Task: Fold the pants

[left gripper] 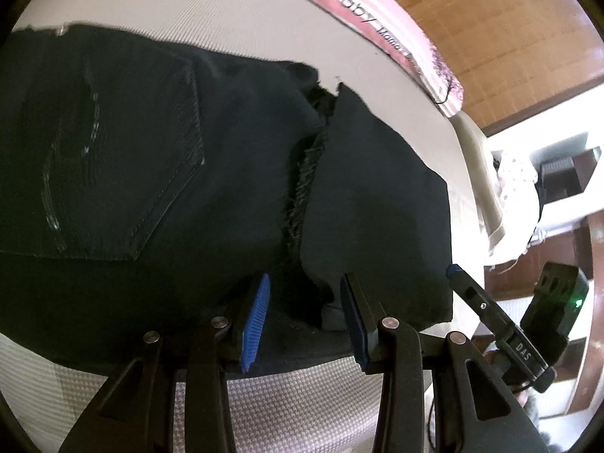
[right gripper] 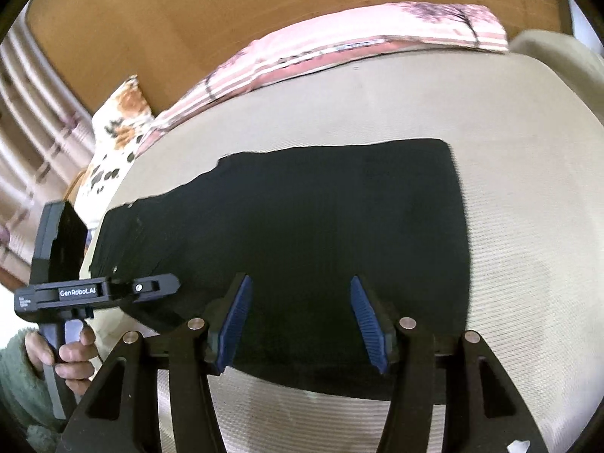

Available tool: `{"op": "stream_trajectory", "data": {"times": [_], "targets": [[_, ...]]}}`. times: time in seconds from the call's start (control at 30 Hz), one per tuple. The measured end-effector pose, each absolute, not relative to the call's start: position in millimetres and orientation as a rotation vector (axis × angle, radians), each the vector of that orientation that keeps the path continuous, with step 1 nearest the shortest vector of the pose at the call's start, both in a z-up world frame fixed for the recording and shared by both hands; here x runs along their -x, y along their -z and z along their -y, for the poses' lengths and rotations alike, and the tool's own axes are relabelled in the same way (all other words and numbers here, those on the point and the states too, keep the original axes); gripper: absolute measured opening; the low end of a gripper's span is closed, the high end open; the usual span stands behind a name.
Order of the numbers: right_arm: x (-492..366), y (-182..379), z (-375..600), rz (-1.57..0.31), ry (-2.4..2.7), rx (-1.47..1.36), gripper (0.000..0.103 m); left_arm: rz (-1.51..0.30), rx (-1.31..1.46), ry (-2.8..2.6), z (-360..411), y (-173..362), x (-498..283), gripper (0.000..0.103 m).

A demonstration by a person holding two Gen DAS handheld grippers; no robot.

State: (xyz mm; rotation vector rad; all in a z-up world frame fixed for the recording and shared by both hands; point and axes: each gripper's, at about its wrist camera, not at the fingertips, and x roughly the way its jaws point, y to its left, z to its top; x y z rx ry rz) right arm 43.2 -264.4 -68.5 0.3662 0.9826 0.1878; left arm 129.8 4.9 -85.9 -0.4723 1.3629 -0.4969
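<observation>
Both claws hang over the near edge of the pants. My left claw (left gripper: 304, 313) stands part open, its blue pads (left gripper: 258, 321) either side of a bunched ridge of black cloth; I cannot tell whether the pads press on it or merely straddle it. My right claw (right gripper: 302, 321) stands open, with flat cloth showing between the jaws and nothing pinched. In the right view my left hand (right gripper: 71, 355) shows low at the side, wrapped round the other tool's handle.

The pants (right gripper: 302, 226) lie flat on the bed (right gripper: 528, 264), already doubled into a dark block. Under my left claw a back pocket (left gripper: 124, 158) faces up, and beside it a frayed raw hem (left gripper: 305, 173) runs across the top layer, so a leg end seems to be laid over the seat. Beyond that the far edge looks straight in the right view, stepped where the layers do not quite match.

As I judge it, the step in hand is a fresh grip for another fold, or a final tidy. To do it well I should take every layer at the near edge, not just the top one, and have both claws bite equally deep. Lifting unevenly would skew the block. The frayed hem is loose and could drag open, so it wants carrying, not pulling.

Farther off a pink striped pillow (right gripper: 339, 53) lies along the head of the bed, with a patterned one (right gripper: 117, 128) beside it, both well clear of the pants.
</observation>
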Motion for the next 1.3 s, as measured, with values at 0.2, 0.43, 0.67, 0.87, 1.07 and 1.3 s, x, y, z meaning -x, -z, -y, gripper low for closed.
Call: {"op": "stream_trajectory", "data": {"times": [0.2, 0.43, 0.67, 0.87, 1.07, 1.3], "targets": [[-43, 75, 277, -0.985, -0.159, -0.426, 0.053, -1.399, 0.573, 0.516, -13, 95, -134, 0.040], [-45, 83, 282, -0.999, -0.148, -0.452, 0.053, -1.440, 0.641, 0.585, 0, 102, -142, 0.040], [-47, 86, 285, -1.005, -0.137, -0.472, 0.054, -1.440, 0.637, 0.652, 18, 104, -150, 0.036], [-49, 86, 285, -1.008, -0.125, -0.462, 0.054, -1.421, 0.556, 0.604, 26, 102, -149, 0.009], [-50, 85, 289, -1.007, -0.113, -0.468, 0.054, -1.299, 0.394, 0.622, 32, 66, -130, 0.008], [-53, 92, 284, -1.032, -0.136, -0.459, 0.054, -1.351, 0.326, 0.536, 16, 86, -126, 0.008]]}}
